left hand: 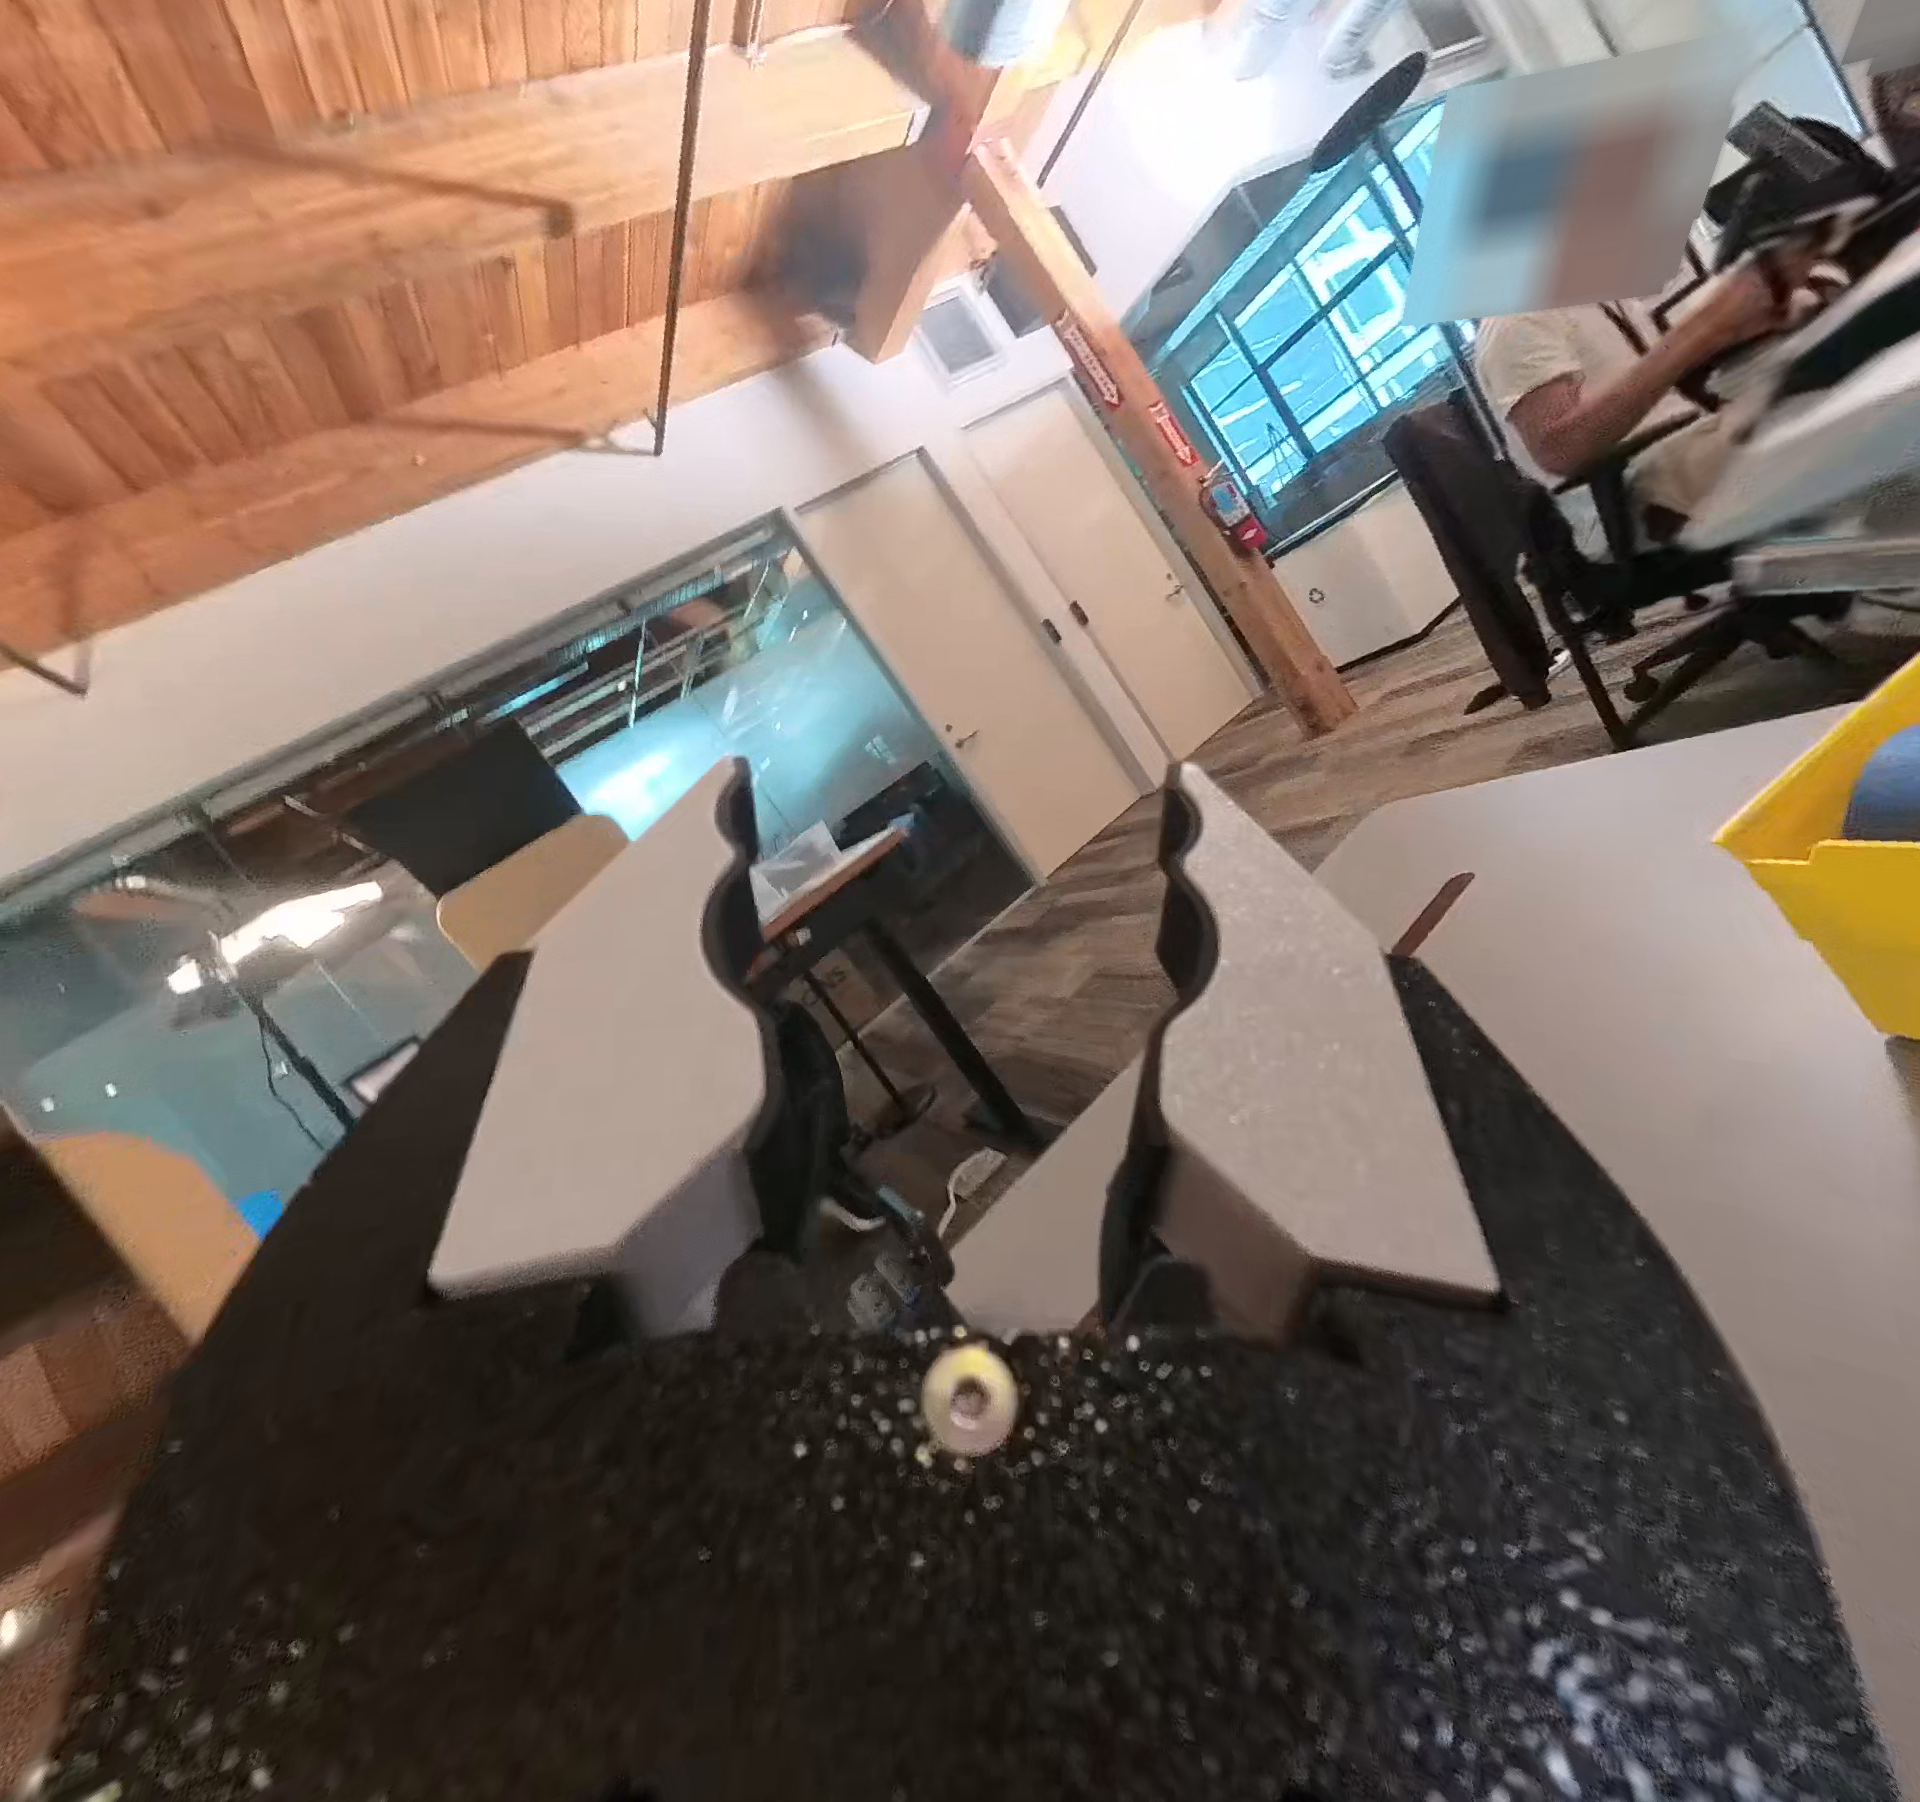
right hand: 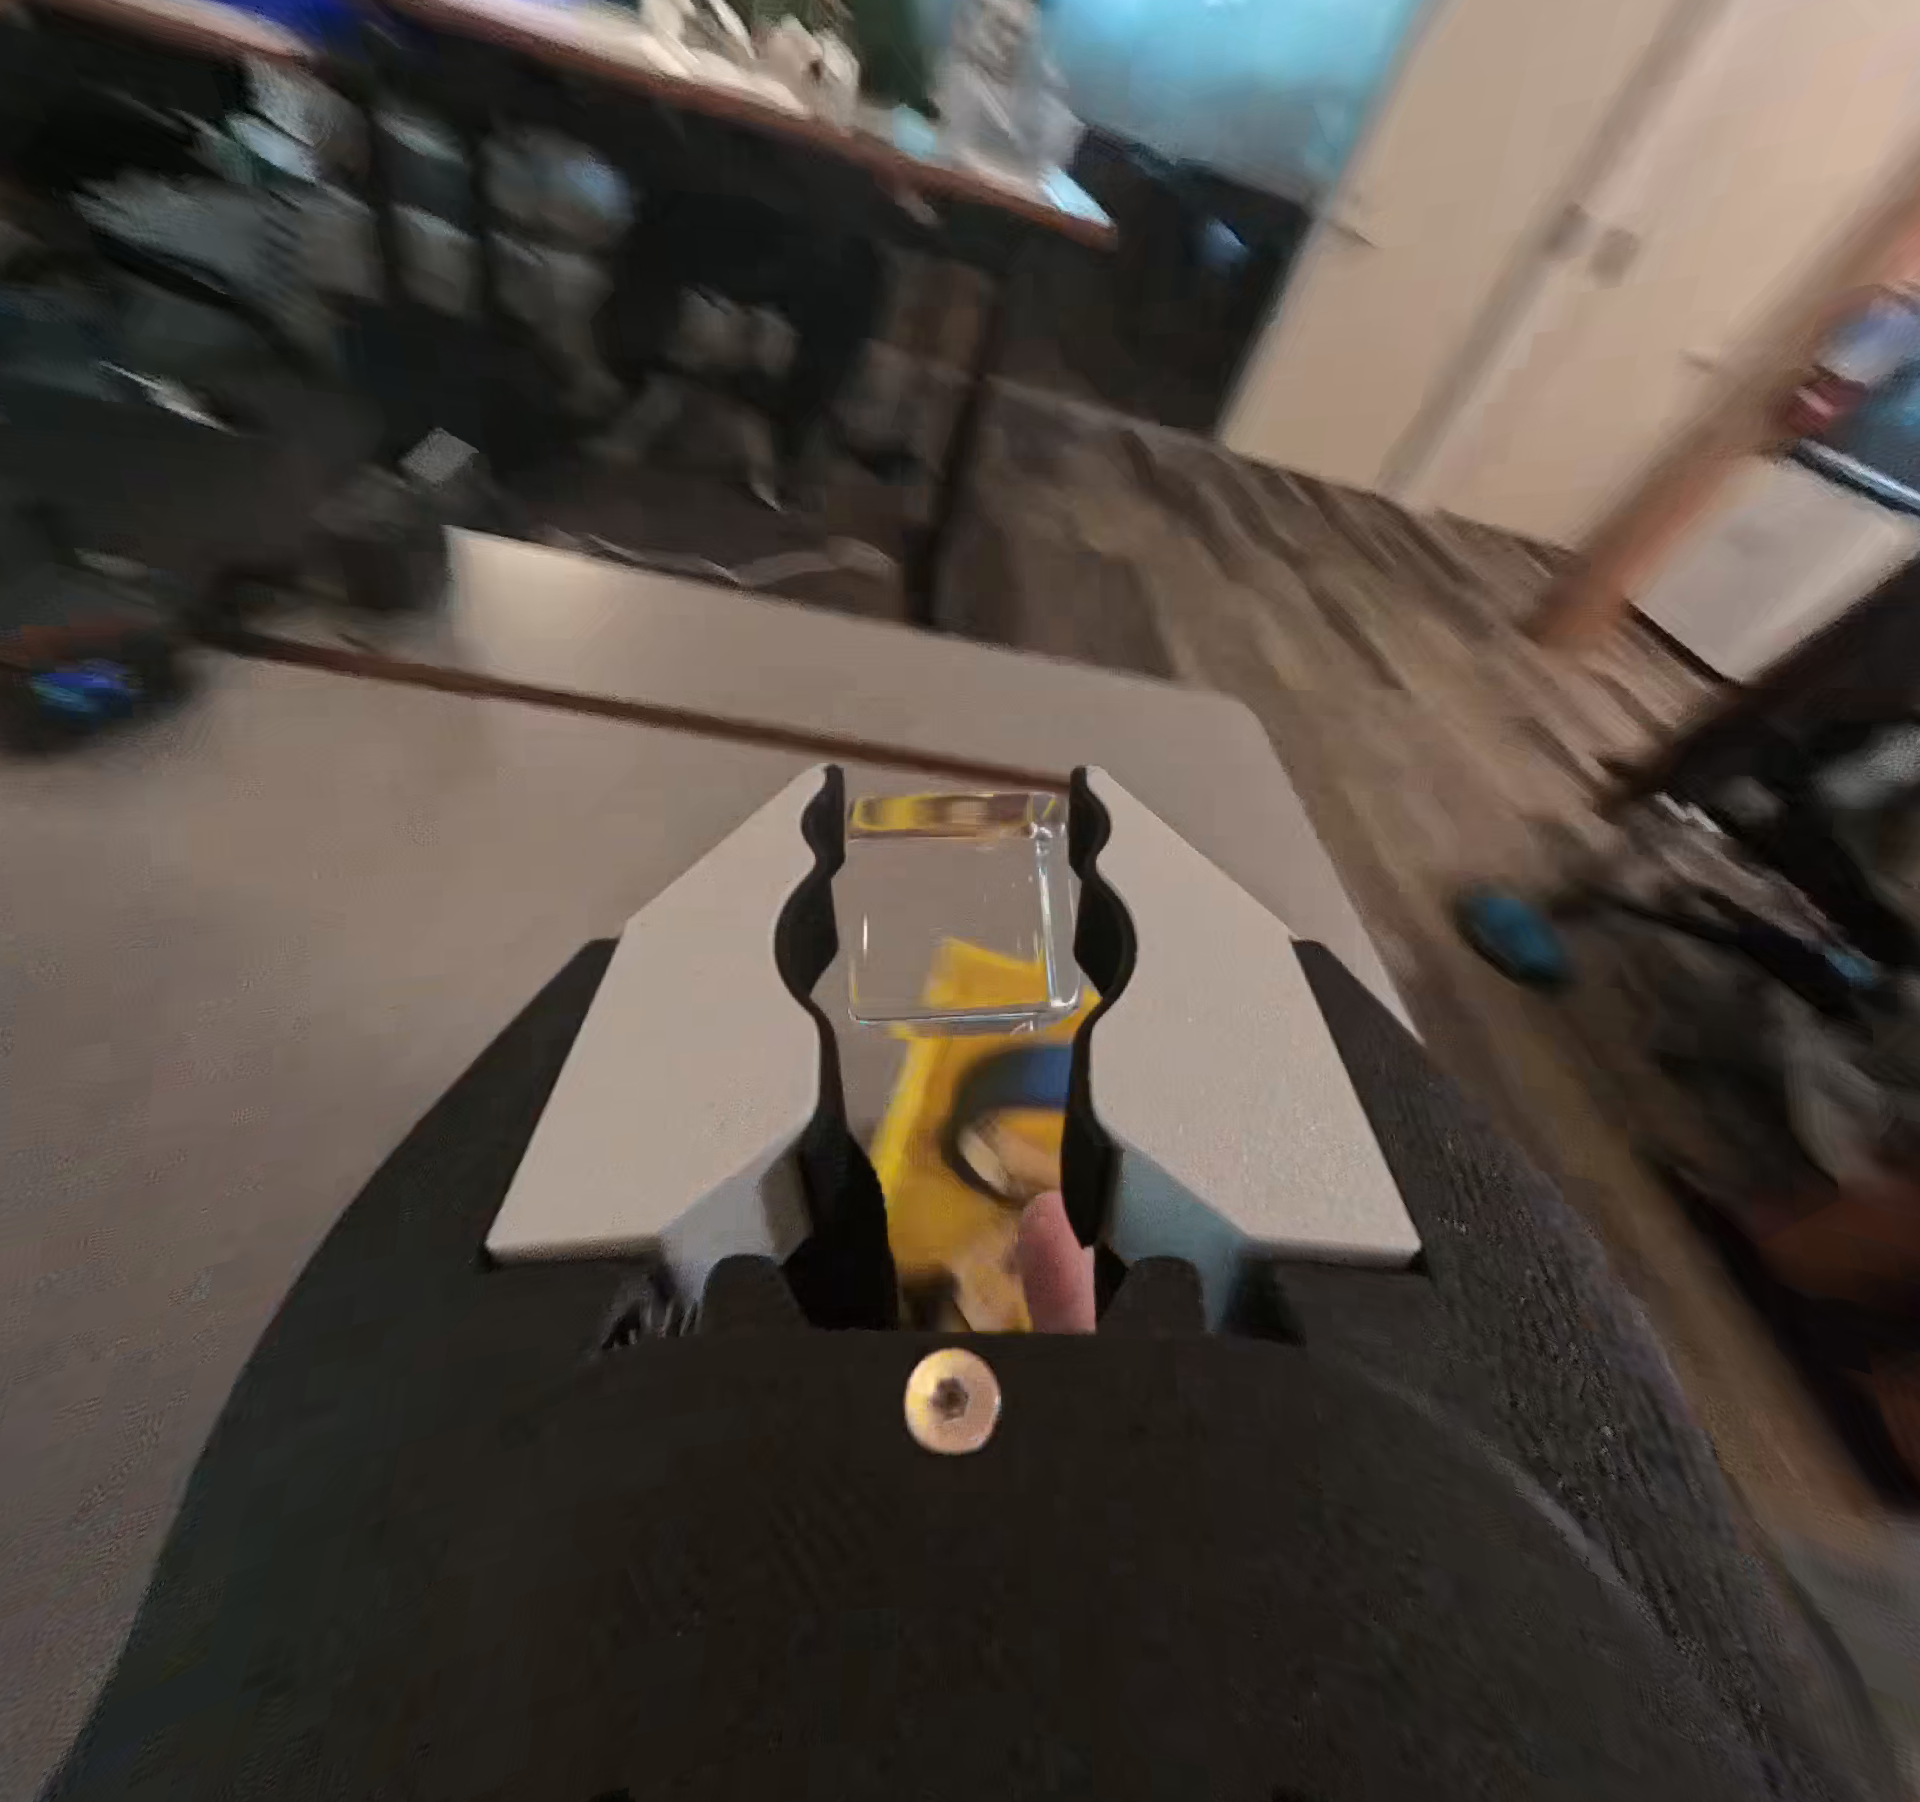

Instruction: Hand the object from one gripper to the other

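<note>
In the right wrist view my right gripper (right hand: 951, 807) is shut on a clear transparent cube (right hand: 951, 905), held between the black wavy pads near the fingertips, above the grey table (right hand: 312, 921). A yellow bin (right hand: 935, 1181) with a blue item shows blurred below, between the fingers. In the left wrist view my left gripper (left hand: 956, 796) is open and empty, tilted upward toward the room, with nothing between its grey fingers. The cube and the right gripper are not in the left wrist view.
A yellow bin (left hand: 1829, 879) holding a blue object stands on the grey table (left hand: 1558, 879) at the right of the left wrist view. A person sits on a chair (left hand: 1558, 464) at the far right. Desks and a cluttered shelf (right hand: 623, 142) stand beyond the table edge.
</note>
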`<action>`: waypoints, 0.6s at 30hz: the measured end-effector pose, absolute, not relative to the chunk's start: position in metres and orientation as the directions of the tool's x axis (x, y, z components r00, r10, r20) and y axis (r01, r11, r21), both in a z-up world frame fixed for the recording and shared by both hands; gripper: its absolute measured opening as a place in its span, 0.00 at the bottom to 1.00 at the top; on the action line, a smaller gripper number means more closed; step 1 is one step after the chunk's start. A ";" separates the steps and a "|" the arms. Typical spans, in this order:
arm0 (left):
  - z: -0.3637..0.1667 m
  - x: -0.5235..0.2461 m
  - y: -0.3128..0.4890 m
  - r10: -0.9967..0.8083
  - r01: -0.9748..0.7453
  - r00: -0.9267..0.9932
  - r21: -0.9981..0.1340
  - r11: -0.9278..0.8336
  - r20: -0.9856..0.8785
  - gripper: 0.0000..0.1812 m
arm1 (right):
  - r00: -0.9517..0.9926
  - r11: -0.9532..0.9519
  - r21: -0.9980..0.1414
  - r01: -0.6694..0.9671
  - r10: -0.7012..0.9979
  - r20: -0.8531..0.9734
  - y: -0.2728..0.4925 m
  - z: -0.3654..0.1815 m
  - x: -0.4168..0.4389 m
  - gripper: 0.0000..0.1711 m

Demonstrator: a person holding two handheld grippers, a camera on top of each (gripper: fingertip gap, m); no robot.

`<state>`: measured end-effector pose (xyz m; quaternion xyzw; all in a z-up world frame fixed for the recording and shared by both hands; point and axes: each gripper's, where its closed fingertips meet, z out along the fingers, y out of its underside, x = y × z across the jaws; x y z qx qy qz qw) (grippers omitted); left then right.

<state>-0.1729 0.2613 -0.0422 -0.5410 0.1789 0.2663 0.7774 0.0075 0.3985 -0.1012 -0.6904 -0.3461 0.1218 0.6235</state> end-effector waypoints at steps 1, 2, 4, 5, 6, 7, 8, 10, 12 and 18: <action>-0.042 -0.179 0.261 0.217 -0.587 0.810 -0.766 0.263 -0.546 0.42 | 0.768 -0.039 -0.933 0.358 0.581 0.271 0.408 -0.111 0.028 0.24; -0.041 -0.184 0.260 0.215 -0.567 0.823 -0.783 0.257 -0.526 0.43 | 0.796 -0.089 -0.924 0.373 0.543 0.268 0.416 -0.120 0.046 0.24; -0.040 -0.194 0.258 0.213 -0.537 0.842 -0.803 0.257 -0.495 0.43 | 0.841 -0.186 -0.912 0.366 0.487 0.238 0.428 -0.138 0.074 0.24; -0.040 -0.198 0.257 0.214 -0.527 0.848 -0.810 0.258 -0.484 0.42 | 0.854 -0.241 -0.899 0.365 0.472 0.220 0.432 -0.150 0.084 0.24; -0.040 -0.201 0.257 0.213 -0.519 0.853 -0.816 0.255 -0.476 0.42 | 0.862 -0.297 -0.879 0.373 0.462 0.210 0.435 -0.163 0.093 0.24; -0.041 -0.204 0.256 0.209 -0.511 0.858 -0.823 0.249 -0.469 0.41 | 0.864 -0.348 -0.851 0.393 0.458 0.212 0.436 -0.176 0.100 0.24; -0.042 -0.207 0.257 0.206 -0.501 0.863 -0.830 0.244 -0.461 0.41 | 0.859 -0.391 -0.818 0.422 0.460 0.223 0.436 -0.188 0.105 0.24; -0.042 -0.210 0.257 0.201 -0.486 0.872 -0.841 0.238 -0.447 0.40 | 0.847 -0.447 -0.762 0.468 0.472 0.244 0.435 -0.205 0.111 0.24; -0.044 -0.211 0.258 0.192 -0.483 0.873 -0.844 0.232 -0.448 0.40 | 0.842 -0.479 -0.735 0.481 0.487 0.233 0.433 -0.215 0.110 0.24; -0.049 -0.210 0.262 0.174 -0.491 0.870 -0.847 0.206 -0.462 0.39 | 0.823 -0.501 -0.695 0.515 0.517 0.236 0.430 -0.228 0.105 0.23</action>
